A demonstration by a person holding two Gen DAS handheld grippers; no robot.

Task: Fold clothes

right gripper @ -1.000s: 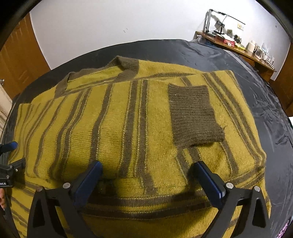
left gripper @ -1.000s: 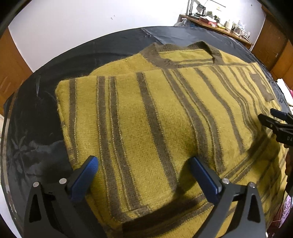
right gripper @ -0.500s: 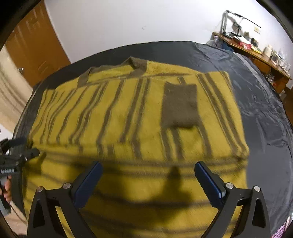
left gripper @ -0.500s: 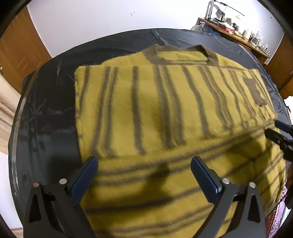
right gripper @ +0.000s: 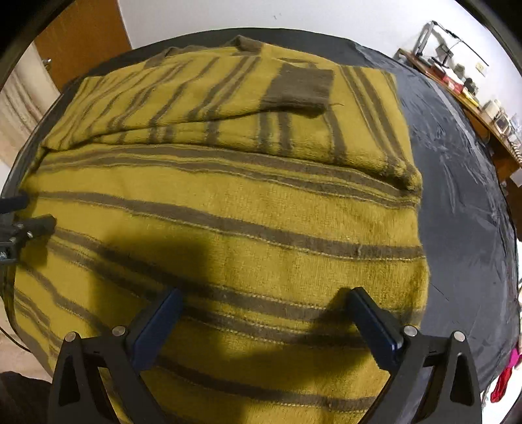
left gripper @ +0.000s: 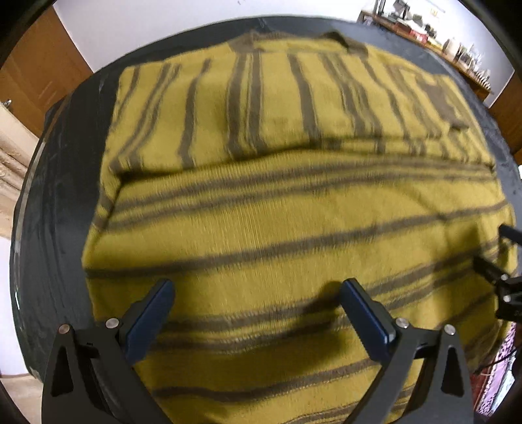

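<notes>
Left gripper [left gripper: 257, 313] jaws spread wide, holding nothing. The mustard striped sweater [left gripper: 293, 212] lies flat on the black tablecloth [right gripper: 456, 195], collar pointing away toward the white wall [right gripper: 293, 16]. Right gripper [right gripper: 264, 321]: same, wide open and empty.

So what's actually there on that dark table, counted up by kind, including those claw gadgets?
Striped mustard sweater: 1
Brown patch pocket on the sweater: 1
Black table cover: 1
Grippers, both open over the sweater: 2, left gripper, right gripper
Total: 5
</notes>
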